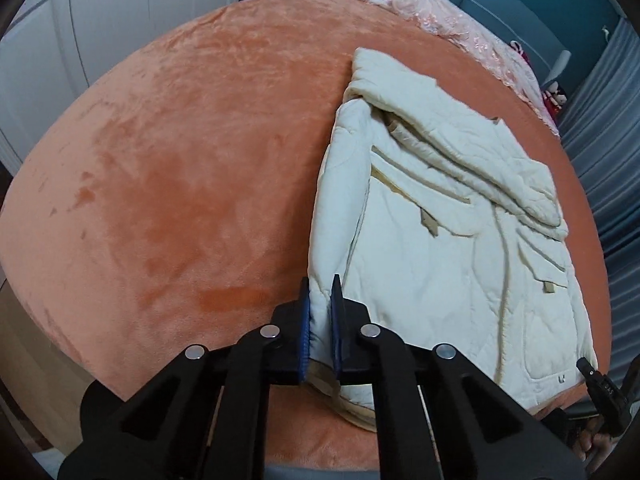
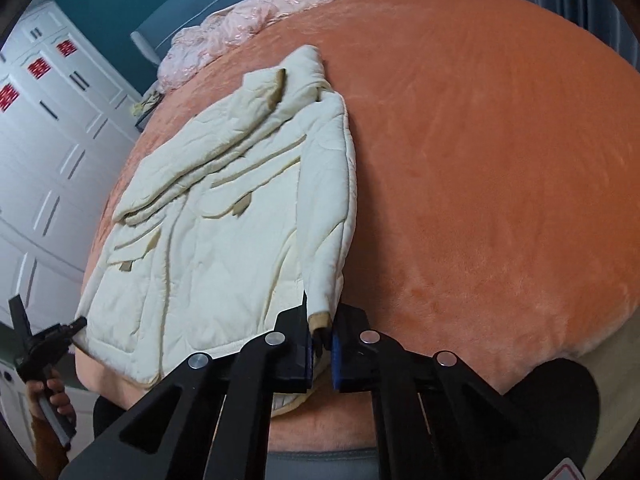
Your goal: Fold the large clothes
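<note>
Item: cream quilted padded jacket with tan trim and flap pockets point(image 1: 440, 216), lying flat on an orange plush bed cover point(image 1: 180, 160), hem toward the person, collar at the far end, sleeves laid over the body; partly folded by the look of it

Left gripper point(image 1: 320, 320): black two-finger claw with blue pads, clamped on the near left corner of the hem, padded edge bunched between the pads

Right gripper point(image 2: 320, 332): same build, closed on the tan cuff point(image 2: 320, 320) of the sleeve that runs down the jacket's right edge, near the hem

Handling, judged: soft and bulky, light for its size; the quilting probably springs back, so folds may not lie flat without pressing. The shell looks smooth and may slip from a thin pinch. A thick seam, the hem or a cuff gives the surest hold; both grips sit at such points. Lifted from the near end alone, the far half will likely drag on the plush

Surroundings: crumpled pink shiny fabric point(image 1: 440, 12) at the head of the bed, white panelled wardrobe doors point(image 2: 48, 140), teal wall
</note>
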`<state>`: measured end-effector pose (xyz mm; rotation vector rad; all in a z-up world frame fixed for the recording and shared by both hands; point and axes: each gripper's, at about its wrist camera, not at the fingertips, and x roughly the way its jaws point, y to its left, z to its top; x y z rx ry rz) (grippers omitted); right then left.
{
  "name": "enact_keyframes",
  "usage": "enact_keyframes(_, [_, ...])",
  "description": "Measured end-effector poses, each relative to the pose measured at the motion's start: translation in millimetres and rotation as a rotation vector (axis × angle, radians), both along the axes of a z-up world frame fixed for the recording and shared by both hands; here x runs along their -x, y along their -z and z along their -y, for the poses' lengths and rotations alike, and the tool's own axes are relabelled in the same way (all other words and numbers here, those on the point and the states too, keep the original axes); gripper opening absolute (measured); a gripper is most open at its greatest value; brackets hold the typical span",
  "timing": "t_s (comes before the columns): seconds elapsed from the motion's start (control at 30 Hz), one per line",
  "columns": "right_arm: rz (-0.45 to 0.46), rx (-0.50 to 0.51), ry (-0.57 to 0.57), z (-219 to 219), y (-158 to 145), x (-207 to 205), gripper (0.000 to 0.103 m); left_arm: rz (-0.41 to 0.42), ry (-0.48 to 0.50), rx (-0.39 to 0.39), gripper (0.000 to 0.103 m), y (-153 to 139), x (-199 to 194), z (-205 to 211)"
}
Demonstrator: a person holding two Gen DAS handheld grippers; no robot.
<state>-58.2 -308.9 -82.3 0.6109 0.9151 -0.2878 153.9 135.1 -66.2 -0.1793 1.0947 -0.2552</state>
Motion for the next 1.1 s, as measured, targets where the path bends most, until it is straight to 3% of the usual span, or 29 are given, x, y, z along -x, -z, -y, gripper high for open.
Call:
enact_keyframes(0.07, [-0.016, 0.025, -0.074, -7, -19, 10, 0.005, 0.021, 0.035, 0.006, 0.007, -21, 16, -8])
enact_keyframes(0.17, [-0.089, 0.077, -0.213, -24, -41, 38, 0.005, 0.035, 0.102, -0.044, 0.007, -48, 47, -17])
enact_keyframes(0.33, [-0.245, 0.098, -0.382, -54, -67, 98, 0.005, -0.083, 0.162, -0.083, 0.007, -64, 117, -52])
enact_keyframes(0.43, [-0.260, 0.030, -0.430, -68, -86, 128, 0.005, -0.112, 0.156, -0.104, 0.007, -81, 155, -68])
enact_keyframes(0.5, [-0.219, 0.021, -0.432, -72, -102, 133, 0.005, -0.089, 0.130, -0.069, 0.007, -100, 165, -72])
enact_keyframes(0.6, [-0.084, 0.058, -0.349, -55, -127, 113, 0.005, 0.020, 0.091, -0.020, 0.007, -128, 151, -68])
enact_keyframes(0.67, [0.021, 0.060, -0.263, -32, -136, 93, 0.005, 0.120, 0.068, -0.027, 0.007, -143, 128, -59])
enact_keyframes(0.7, [0.067, 0.035, -0.216, -20, -134, 81, 0.005, 0.183, 0.037, -0.045, 0.000, -149, 115, -53])
enact_keyframes(0.73, [0.112, 0.001, -0.167, -5, -131, 68, 0.005, 0.254, -0.011, -0.078, 0.000, -155, 100, -51])
enact_keyframes(0.8, [0.182, -0.073, -0.088, 20, -118, 39, 0.005, 0.334, -0.079, -0.064, 0.000, -161, 68, -48])
enact_keyframes(0.93, [0.231, -0.136, 0.011, 41, -83, -21, 0.005, 0.308, -0.133, -0.064, 0.000, -135, -5, -31])
enact_keyframes(1.0, [0.215, -0.117, 0.042, 42, -68, -48, 0.005, 0.299, -0.160, -0.076, 0.000, -119, -29, -23])
enact_keyframes(1.1, [0.178, -0.075, 0.073, 46, -57, -80, 0.005, 0.258, -0.144, -0.032, 0.000, -110, -54, -15])
